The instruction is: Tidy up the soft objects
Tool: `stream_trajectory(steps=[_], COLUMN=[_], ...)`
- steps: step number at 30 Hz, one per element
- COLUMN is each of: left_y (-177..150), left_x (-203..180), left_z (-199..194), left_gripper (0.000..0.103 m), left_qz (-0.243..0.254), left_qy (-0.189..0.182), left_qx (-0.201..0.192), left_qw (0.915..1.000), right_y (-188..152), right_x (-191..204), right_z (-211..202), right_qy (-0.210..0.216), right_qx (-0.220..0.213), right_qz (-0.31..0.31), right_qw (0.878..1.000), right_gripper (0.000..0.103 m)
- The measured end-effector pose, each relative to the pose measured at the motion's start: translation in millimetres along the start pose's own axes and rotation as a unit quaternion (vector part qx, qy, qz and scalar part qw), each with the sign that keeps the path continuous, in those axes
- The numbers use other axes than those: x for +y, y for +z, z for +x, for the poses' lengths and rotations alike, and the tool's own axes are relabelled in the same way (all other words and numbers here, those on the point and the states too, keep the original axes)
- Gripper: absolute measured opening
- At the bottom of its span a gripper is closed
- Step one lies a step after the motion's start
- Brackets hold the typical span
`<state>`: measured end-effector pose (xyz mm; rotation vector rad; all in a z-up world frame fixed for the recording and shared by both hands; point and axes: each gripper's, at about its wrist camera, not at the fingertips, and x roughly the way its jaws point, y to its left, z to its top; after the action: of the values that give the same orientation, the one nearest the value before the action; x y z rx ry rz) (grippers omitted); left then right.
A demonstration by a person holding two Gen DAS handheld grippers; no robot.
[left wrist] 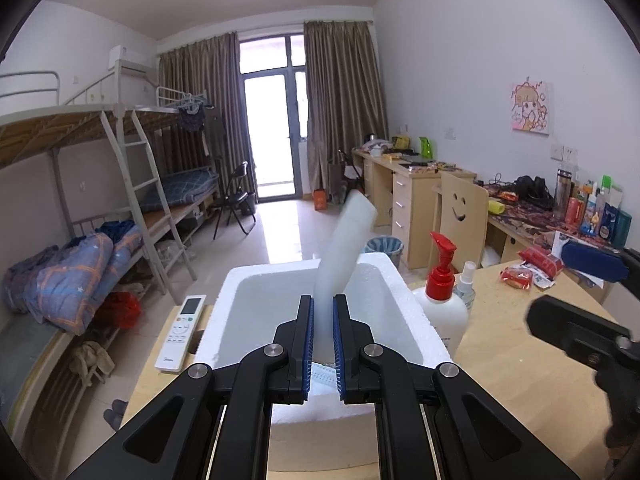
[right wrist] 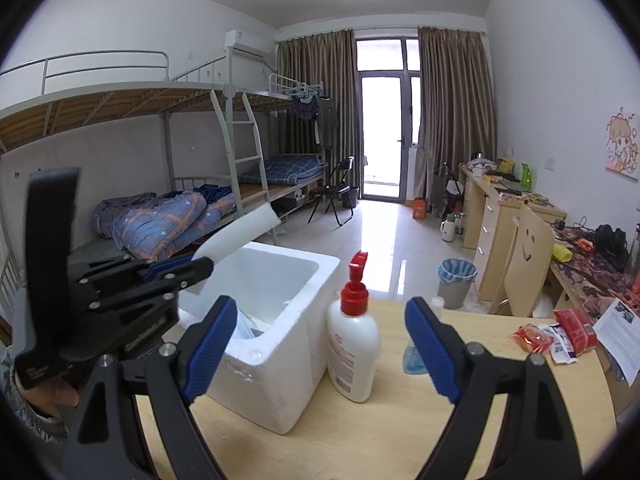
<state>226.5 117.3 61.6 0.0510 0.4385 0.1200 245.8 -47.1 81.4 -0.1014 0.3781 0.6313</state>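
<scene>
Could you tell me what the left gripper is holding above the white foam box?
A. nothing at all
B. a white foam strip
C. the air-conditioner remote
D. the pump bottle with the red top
B: the left gripper is shut on a white foam strip, which slants up over the open foam box; the pump bottle and remote stand untouched on the table.
</scene>
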Motion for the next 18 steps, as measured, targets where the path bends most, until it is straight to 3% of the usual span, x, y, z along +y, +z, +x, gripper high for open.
stream_trajectory(steps=[6, 11, 12, 15, 18], left_y=[1, 5, 5, 5, 5], left_x=[5, 12, 13, 14, 12], left_z=[10, 22, 24, 23, 18], left_gripper=[0.015, 0.026, 0.034, 0.073, 0.087], left_qz=[-0.008, -0.035, -0.036, -0.035, -0.034], left_qy=[0.013, 0.020, 0.018, 0.026, 0.036], left_qx=[0.006, 0.014, 0.016, 0.010, -0.006], left_qw=[0.9999, 0.9991, 0.9991, 0.9990, 0.9988], right_y=[-1, -4, -5, -5, -5], right_x=[-7, -9, -8, -9, -9], right_z=[-4, -4, -4, -4, -5], right_qy=[0.000, -0.002, -0.003, -0.005, -0.005], right_qx=[-0.005, -0.003, -0.003, -0.003, -0.004], right_qz=[0.008, 0.011, 0.010, 0.012, 0.013], right_qw=[1.000, 1.000, 1.000, 1.000, 1.000], right_gripper=[0.089, 0.089, 0.089, 0.089, 0.089])
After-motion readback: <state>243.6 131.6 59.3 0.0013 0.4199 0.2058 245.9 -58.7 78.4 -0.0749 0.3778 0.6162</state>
